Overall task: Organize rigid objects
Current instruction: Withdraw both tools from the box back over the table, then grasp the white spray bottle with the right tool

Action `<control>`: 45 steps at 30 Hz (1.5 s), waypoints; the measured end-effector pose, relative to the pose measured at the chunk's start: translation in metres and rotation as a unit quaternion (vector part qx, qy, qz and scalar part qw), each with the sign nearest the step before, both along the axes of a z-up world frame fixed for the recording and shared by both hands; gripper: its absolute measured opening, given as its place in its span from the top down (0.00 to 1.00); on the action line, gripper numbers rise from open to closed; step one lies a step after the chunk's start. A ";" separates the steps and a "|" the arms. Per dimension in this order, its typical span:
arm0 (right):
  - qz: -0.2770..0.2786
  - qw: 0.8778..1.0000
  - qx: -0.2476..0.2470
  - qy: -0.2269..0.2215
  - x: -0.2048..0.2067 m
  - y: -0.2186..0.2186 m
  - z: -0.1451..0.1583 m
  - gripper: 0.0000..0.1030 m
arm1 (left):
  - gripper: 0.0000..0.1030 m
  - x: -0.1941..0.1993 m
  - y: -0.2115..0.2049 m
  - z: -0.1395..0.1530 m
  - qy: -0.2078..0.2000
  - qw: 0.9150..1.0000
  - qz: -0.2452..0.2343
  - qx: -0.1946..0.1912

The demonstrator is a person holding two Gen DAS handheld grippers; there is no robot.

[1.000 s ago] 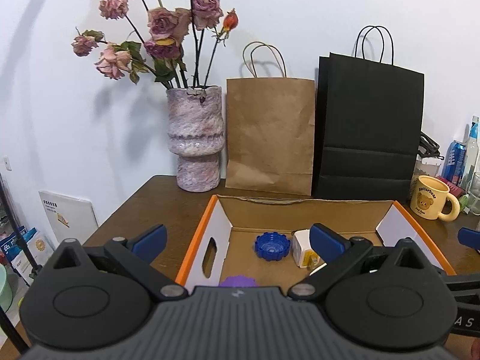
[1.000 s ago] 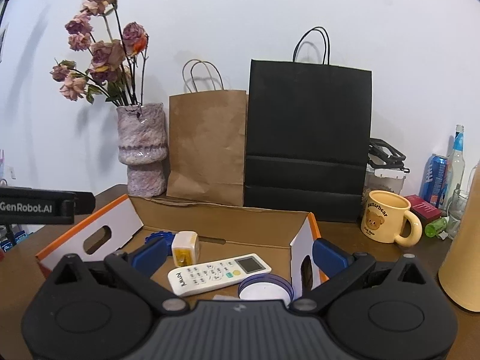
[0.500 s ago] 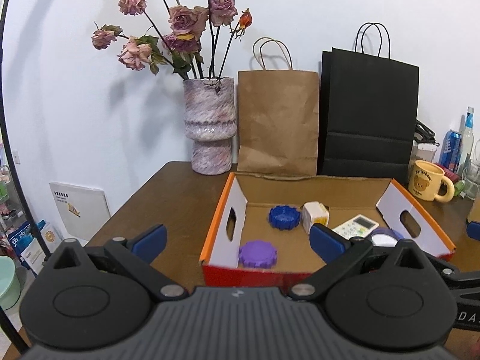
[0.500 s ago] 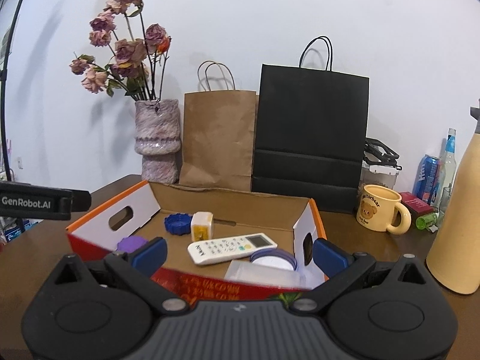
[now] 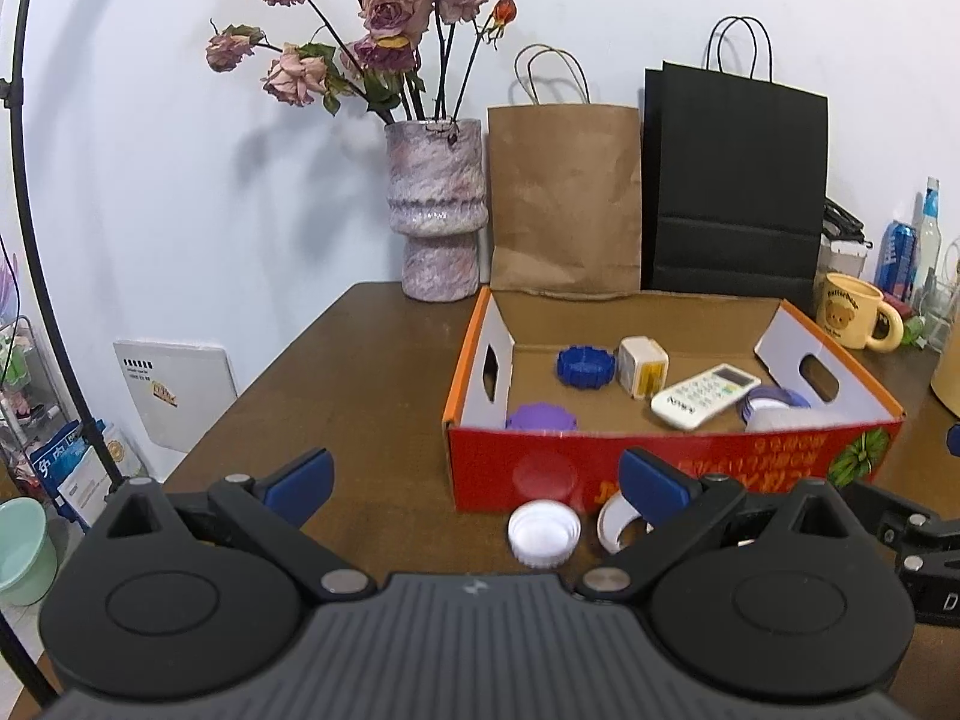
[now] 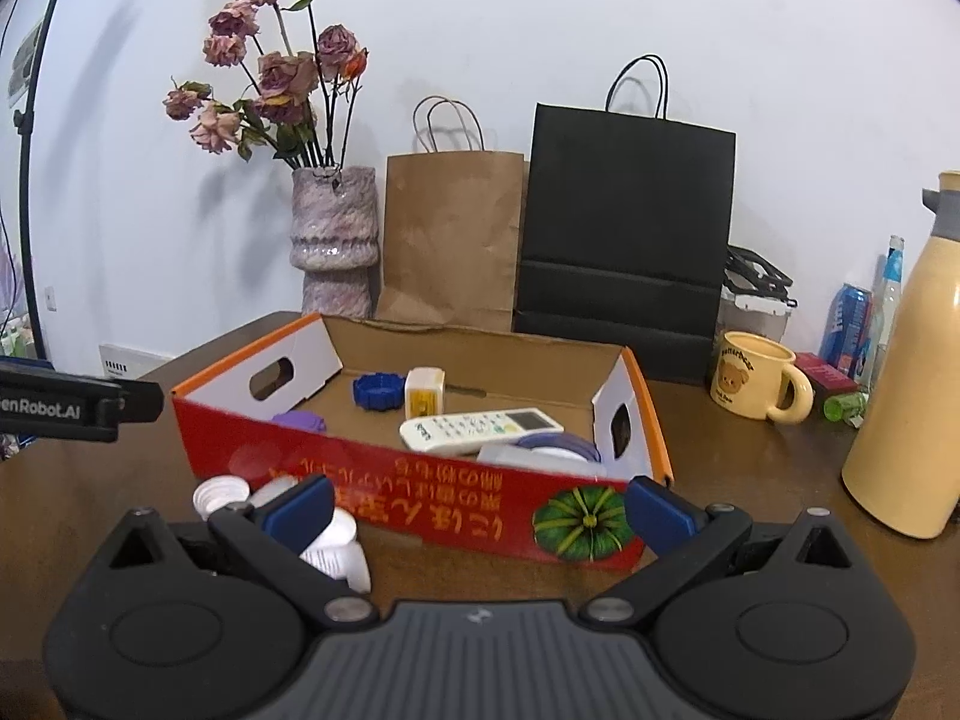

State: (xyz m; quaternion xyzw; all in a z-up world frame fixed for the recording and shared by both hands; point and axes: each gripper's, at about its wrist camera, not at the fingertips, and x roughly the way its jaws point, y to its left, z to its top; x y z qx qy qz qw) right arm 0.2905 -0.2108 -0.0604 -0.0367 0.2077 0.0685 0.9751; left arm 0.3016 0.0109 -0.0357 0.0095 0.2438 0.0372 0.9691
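— While both tools hang empty, what sits outside the red cardboard box (image 5: 672, 468)?

— Item one: white bottle cap (image 5: 545, 533), open side up, on the wooden table (image 5: 360, 384) just before the box's front wall. It lies ahead of the left gripper (image 5: 474, 480), between its spread fingers. Round, so no long axis. Item two: white ring (image 5: 612, 525), just right of it, possibly tape, half hidden.

— And the right gripper (image 6: 480, 501)?

— Fingers apart, nothing held. Cap lies off to its left; the left hand is nearer.

— Boxed already?

— Blue lid (image 5: 585, 365), purple lid (image 5: 542, 418), remote control (image 5: 705, 394).
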 end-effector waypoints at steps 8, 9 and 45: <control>-0.008 1.000 -0.004 0.014 -0.016 -0.008 -0.011 0.00 | 0.00 -0.016 0.001 -0.011 0.016 1.000 -0.006 0.004; -0.011 1.000 -0.005 0.016 -0.017 -0.009 -0.013 0.00 | 0.00 -0.017 0.000 -0.012 0.019 1.000 -0.007 0.005; 0.099 0.991 0.011 0.088 0.005 0.032 -0.049 0.00 | 0.00 0.003 0.024 -0.051 0.085 0.996 -0.028 0.011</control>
